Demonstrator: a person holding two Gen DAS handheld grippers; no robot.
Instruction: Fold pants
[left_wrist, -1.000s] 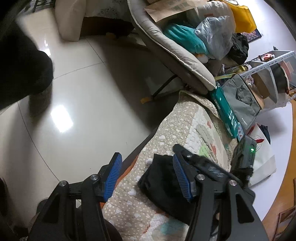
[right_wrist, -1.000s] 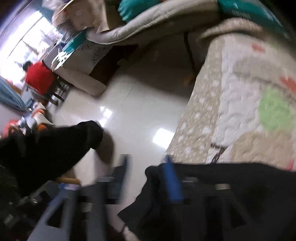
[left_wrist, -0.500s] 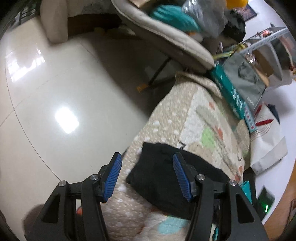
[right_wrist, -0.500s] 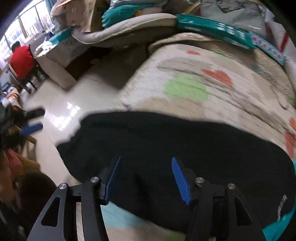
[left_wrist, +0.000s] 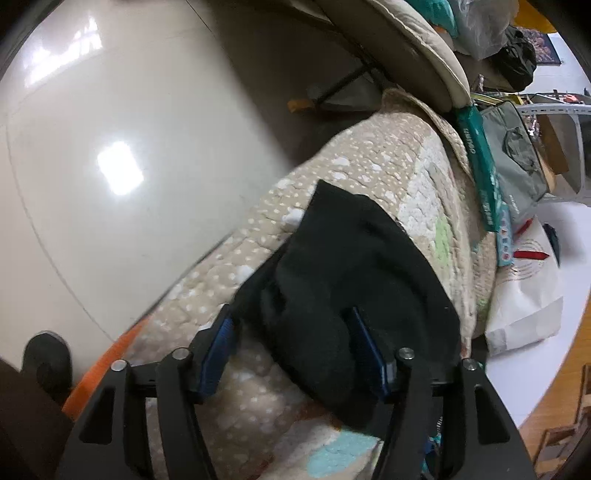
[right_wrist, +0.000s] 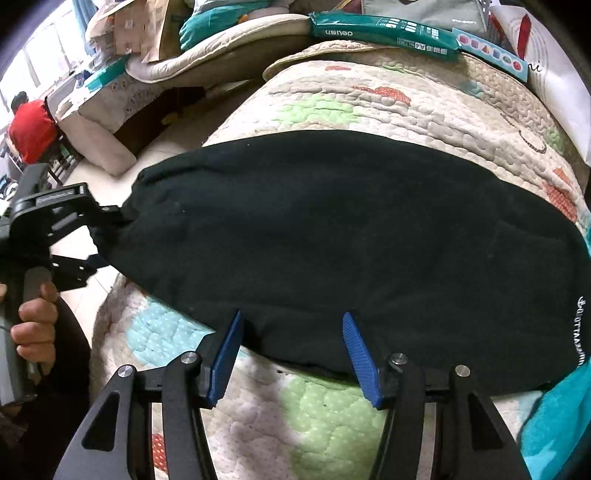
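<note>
Now closer: pants (left_wrist: 343, 280) between spread left gripper (left_wrist: 295, 350) jaws.

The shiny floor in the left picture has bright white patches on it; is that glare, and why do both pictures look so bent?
Left wrist view: yes, glare from lights mirrored on the glossy floor; the black pants lose detail in darkness. Right wrist view: the quilt bulges from fisheye distortion, and the window corner is overexposed.
</note>
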